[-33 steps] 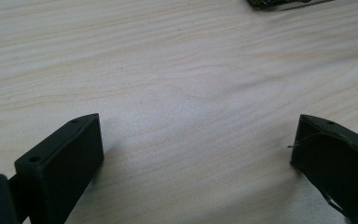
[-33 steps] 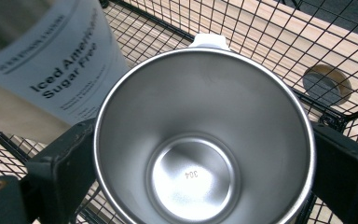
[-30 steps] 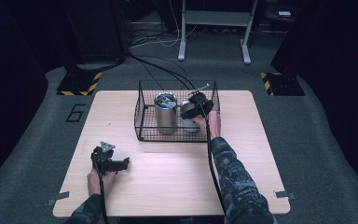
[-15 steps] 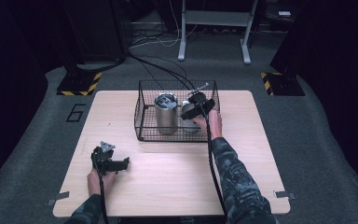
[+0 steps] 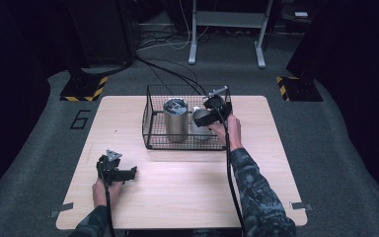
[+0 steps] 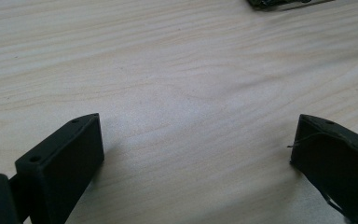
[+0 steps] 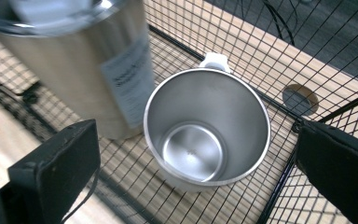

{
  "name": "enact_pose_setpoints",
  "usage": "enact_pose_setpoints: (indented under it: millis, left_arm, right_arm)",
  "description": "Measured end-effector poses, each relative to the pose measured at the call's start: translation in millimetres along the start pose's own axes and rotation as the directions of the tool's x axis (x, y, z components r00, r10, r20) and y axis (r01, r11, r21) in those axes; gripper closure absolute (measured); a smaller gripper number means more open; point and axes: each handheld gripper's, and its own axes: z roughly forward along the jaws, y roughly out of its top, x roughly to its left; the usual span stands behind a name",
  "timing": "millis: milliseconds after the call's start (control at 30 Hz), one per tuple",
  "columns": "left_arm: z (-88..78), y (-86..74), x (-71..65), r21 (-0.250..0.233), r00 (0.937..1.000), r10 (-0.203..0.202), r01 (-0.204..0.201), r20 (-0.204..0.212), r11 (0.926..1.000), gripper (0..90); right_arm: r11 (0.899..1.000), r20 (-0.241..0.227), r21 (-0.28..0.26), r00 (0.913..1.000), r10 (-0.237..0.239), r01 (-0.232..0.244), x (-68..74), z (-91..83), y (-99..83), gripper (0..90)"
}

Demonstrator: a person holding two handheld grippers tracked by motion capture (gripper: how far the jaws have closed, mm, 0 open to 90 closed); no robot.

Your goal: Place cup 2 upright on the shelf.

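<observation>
A black wire basket (image 5: 150, 121) stands on the wooden table (image 5: 177, 187). Inside it stand a tall steel tumbler (image 5: 175, 121) with a label and a shorter steel mug (image 5: 201, 123) with a white handle. In the right gripper view the mug (image 7: 207, 128) is upright and empty, with the tumbler (image 7: 84, 60) to its left. My right gripper (image 7: 198, 163) hovers above the mug, jaws wide apart, nothing between them. My left gripper (image 5: 121, 173) rests low over the bare table at the front left, open (image 6: 193, 149) and empty.
Cables run from the basket's back over the table's far edge to the floor. A round hole (image 7: 299, 99) shows in the tabletop beyond the basket wall. Bare wood lies between the basket and the table's front edge.
The right gripper has shifted slightly over the mug inside the basket. The left gripper has not moved.
</observation>
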Motion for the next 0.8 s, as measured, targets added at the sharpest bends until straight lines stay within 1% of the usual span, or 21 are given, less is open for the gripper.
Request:
enact_pose_setpoints:
  millis: [33,67,133,167,200,233,300,367,400,433,467,500,567,633,667,700,733,800]
  left_arm:
    - [0.3,-0.1,-0.4,-0.005,1.0,-0.006,0.006,-0.001,1.0,2.0]
    - [0.0,-0.1,-0.1,-0.001,1.0,-0.001,0.001,-0.001,1.0,2.0]
    - [0.3,-0.1,-0.4,-0.005,1.0,-0.007,0.007,-0.001,1.0,2.0]
    - [0.3,-0.1,-0.4,-0.004,1.0,-0.006,0.006,-0.001,1.0,2.0]
    - [0.3,-0.1,-0.4,-0.005,1.0,-0.007,0.007,-0.001,1.0,2.0]
    - [0.3,-0.1,-0.4,-0.005,1.0,-0.006,0.006,-0.001,1.0,2.0]
    - [0.1,0.0,-0.2,-0.002,1.0,-0.003,0.003,0.0,1.0,2.0]
    - [0.3,0.0,-0.3,-0.004,1.0,-0.005,0.005,-0.001,1.0,2.0]
    - [0.2,0.0,-0.2,-0.003,1.0,-0.004,0.004,0.0,1.0,2.0]
    - [0.2,0.0,-0.3,-0.003,1.0,-0.005,0.005,0.0,1.0,2.0]
    - [0.2,0.0,-0.3,-0.003,1.0,-0.005,0.005,0.0,1.0,2.0]
    - [0.2,0.0,-0.2,-0.003,1.0,-0.004,0.004,0.0,1.0,2.0]
    - [0.3,-0.1,-0.4,-0.005,1.0,-0.007,0.007,-0.001,1.0,2.0]
    - [0.3,-0.1,-0.4,-0.005,1.0,-0.006,0.006,0.0,1.0,2.0]
    - [0.0,0.0,0.0,0.001,1.0,0.0,0.0,0.0,1.0,2.0]
    - [0.3,0.0,-0.4,-0.005,1.0,-0.005,0.005,0.001,1.0,2.0]
    - [0.3,0.0,-0.4,-0.004,1.0,-0.004,0.004,0.002,1.0,2.0]
    - [0.3,0.0,-0.4,-0.004,1.0,-0.002,0.002,0.003,1.0,2.0]
  right_arm:
    - [1.0,-0.002,-0.007,1.0,-0.001,0.001,0.8,-3.5,-0.5,0.0]
    - [1.0,-0.005,-0.018,0.9998,-0.017,0.017,1.5,-8.1,-1.1,0.0]
    - [0.999,-0.016,-0.035,0.9996,-0.023,0.022,4.2,-19.5,-4.3,0.1]
    - [0.999,-0.023,-0.037,0.9992,-0.032,0.031,4.9,-23.8,-6.0,0.1]
    - [0.999,-0.023,-0.038,0.9993,-0.029,0.028,6.6,-27.0,-7.2,0.1]
    - [0.998,-0.026,-0.043,0.9985,-0.048,0.046,6.5,-30.1,-8.5,0.1]
    - [0.998,-0.038,-0.055,0.9985,-0.04,0.038,10.0,-40.4,-13.0,0.2]
    - [0.996,-0.042,-0.068,0.9975,-0.057,0.054,11.5,-49.8,-17.6,0.2]
    - [0.996,-0.047,-0.072,0.9971,-0.059,0.056,12.0,-53.4,-19.4,0.2]
    - [0.994,-0.051,-0.092,0.997,-0.058,0.053,13.1,-58.7,-23.0,0.3]
    - [0.993,-0.053,-0.096,0.9963,-0.068,0.062,13.4,-63.7,-26.1,0.5]
    - [0.993,-0.055,-0.106,0.9966,-0.062,0.055,14.6,-68.3,-29.2,0.6]
    - [0.991,-0.055,-0.115,0.9955,-0.077,0.07,15.6,-77.3,-35.4,0.7]
    - [0.99,-0.054,-0.119,0.9952,-0.082,0.075,17.1,-84.5,-40.9,0.7]
    - [0.989,-0.042,-0.118,0.9949,-0.092,0.086,18.1,-87.6,-43.9,0.7]
    - [0.99,-0.031,-0.112,0.9951,-0.094,0.09,20.4,-91.5,-47.7,0.6]
    - [0.99,-0.032,-0.108,0.9952,-0.092,0.088,21.6,-95.2,-51.2,0.6]
    - [0.988,-0.026,-0.12,0.9948,-0.098,0.094,22.8,-100.7,-57.5,0.6]
